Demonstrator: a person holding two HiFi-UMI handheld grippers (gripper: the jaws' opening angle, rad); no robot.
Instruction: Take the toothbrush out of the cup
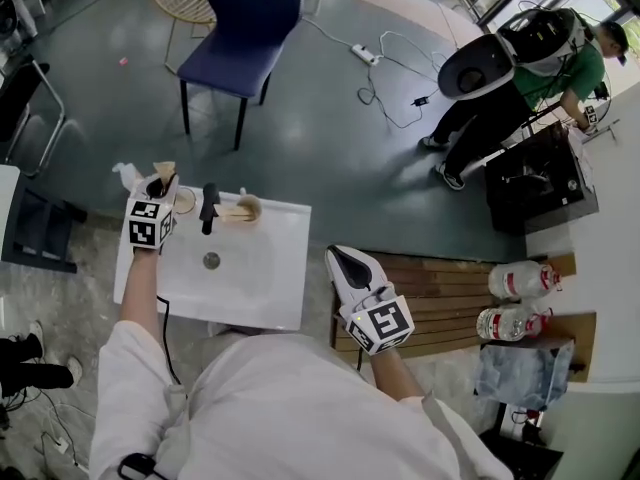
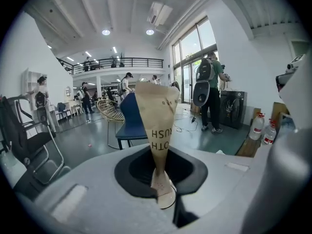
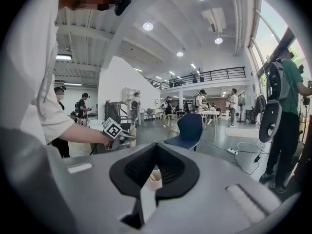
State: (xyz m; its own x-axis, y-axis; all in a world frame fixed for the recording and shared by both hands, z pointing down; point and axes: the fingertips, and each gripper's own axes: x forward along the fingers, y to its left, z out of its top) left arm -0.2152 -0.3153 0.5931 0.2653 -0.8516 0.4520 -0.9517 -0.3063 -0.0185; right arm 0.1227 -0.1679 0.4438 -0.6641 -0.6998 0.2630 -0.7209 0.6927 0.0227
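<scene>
My left gripper (image 1: 158, 190) is raised over the back left corner of the white sink (image 1: 270, 278). It is shut on a toothbrush in a brown paper sleeve (image 2: 157, 126), which stands up out of the jaws (image 1: 163, 171). A pale round cup (image 1: 186, 201) sits just right of that gripper, below the toothbrush. A second tan cup (image 1: 248, 206) stands by the black faucet (image 1: 208, 208), and I see it past the right jaws as well (image 3: 155, 177). My right gripper (image 1: 342, 260) is shut and empty, right of the sink.
A slatted wooden counter (image 1: 450, 288) with water bottles (image 1: 520, 280) lies to the right. A blue chair (image 1: 243, 30) stands beyond the sink. A person (image 1: 520, 78) stands by a black cabinet (image 1: 540, 183) at the far right. A cable runs across the floor.
</scene>
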